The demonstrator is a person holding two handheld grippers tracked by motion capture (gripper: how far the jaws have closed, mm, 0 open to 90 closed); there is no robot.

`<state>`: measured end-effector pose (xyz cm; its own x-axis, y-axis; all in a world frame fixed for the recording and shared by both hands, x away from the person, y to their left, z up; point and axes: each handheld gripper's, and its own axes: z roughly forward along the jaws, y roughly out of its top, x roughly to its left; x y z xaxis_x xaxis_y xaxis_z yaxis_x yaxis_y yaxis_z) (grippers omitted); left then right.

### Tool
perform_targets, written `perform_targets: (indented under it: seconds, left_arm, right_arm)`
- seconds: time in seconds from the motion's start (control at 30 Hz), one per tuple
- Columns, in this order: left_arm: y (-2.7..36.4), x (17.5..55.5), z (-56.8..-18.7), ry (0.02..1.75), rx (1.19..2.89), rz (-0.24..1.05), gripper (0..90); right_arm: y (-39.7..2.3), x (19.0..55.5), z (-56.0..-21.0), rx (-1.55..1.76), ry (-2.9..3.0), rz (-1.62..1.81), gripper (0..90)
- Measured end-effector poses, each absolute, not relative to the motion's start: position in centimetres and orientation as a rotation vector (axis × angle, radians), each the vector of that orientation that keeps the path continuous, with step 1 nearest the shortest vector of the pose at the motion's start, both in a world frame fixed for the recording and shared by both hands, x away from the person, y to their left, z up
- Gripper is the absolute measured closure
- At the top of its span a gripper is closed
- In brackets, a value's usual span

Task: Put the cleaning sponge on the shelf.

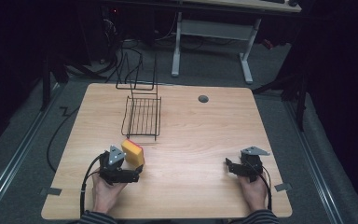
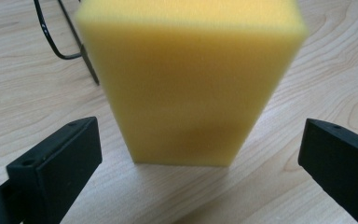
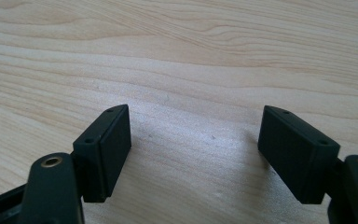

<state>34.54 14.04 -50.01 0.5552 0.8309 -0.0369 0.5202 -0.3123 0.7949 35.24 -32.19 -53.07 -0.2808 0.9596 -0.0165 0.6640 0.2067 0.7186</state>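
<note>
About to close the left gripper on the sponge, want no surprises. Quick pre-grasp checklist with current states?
1. Left gripper open wide enough for the yellow sponge: ok, both jaws stand clear of its sides.
2. Sponge centred between the jaws: ok, slightly nearer the left one.
3. Sponge standing on the wooden table: ok in the left gripper view.
4. Wire rack clear of the grasp: ok, it sits behind the sponge, apart.
5. Right gripper out of the way: ok, open over bare table at the far side.
6. Sponge's red face orientation versus jaws: cannot tell.
</note>
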Motion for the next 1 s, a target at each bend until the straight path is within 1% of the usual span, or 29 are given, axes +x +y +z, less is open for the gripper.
perform_targets:
  seconds: [0.27,0.57,0.73,0.77,0.83,0.87,0.9,1.0]
  left_arm:
    - [13.4,35.5,-49.8,1.093,1.99,0.516,0.0]
    - [13.0,36.7,-50.5,1.118,1.998,0.498,0.5]
    - [13.0,36.9,-50.7,1.112,1.991,0.499,4.8]
    - [13.0,36.9,-50.7,1.112,1.989,0.499,6.3]
    - [13.0,36.9,-50.8,1.109,1.992,0.495,12.4]
    - [13.0,37.0,-50.8,1.105,1.998,0.495,12.4]
    - [13.0,37.0,-50.9,1.099,2.0,0.496,15.7]
    - [12.9,36.9,-51.0,1.088,2.011,0.496,18.3]
  right_arm:
    - [-32.2,35.2,-53.1,1.507,2.02,0.842,25.8]
    - [-32.2,35.2,-53.1,1.504,2.022,0.842,25.7]
    - [-32.2,35.2,-53.1,1.504,2.022,0.842,25.7]
    - [-32.2,35.2,-53.1,1.504,2.022,0.842,25.8]
    - [-32.2,35.2,-53.1,1.504,2.022,0.842,25.7]
    - [-32.2,35.2,-53.1,1.504,2.022,0.842,25.7]
    - [-32.2,35.2,-53.1,1.503,2.022,0.842,25.7]
    - [-32.2,35.2,-53.1,1.503,2.022,0.842,25.7]
